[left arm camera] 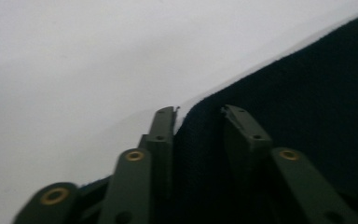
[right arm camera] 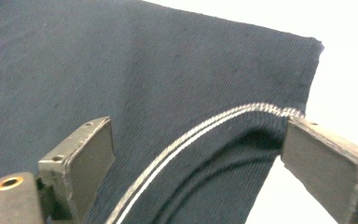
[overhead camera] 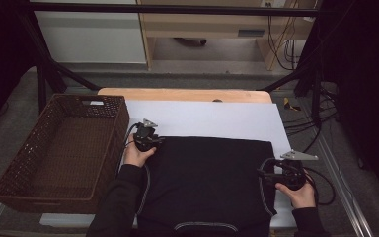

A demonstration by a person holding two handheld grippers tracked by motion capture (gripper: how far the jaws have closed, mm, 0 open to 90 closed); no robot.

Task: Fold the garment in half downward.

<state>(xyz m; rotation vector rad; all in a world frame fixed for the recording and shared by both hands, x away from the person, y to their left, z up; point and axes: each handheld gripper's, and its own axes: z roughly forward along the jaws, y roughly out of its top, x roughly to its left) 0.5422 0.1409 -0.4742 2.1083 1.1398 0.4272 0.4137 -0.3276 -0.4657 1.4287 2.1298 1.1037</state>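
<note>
A black garment (overhead camera: pixel 207 182) with a white-stitched seam lies flat on a white sheet (overhead camera: pixel 202 118). My left gripper (overhead camera: pixel 154 140) is at the garment's far left corner. In the left gripper view, the jaws (left arm camera: pixel 199 112) stand a little apart, with the garment's (left arm camera: pixel 307 93) corner edge between them. My right gripper (overhead camera: pixel 265 173) is at the garment's right edge, open wide. In the right gripper view, its jaws (right arm camera: pixel 196 128) straddle the garment's (right arm camera: pixel 144 60) stitched seam (right arm camera: pixel 200 130) near a corner, without pressing on it.
A brown wicker basket (overhead camera: pixel 10 163) stands left of the sheet, close to my left hand. The wooden table edge (overhead camera: pixel 182 94) runs behind the sheet. Cables lie on the floor at the right, beyond the table's metal rail.
</note>
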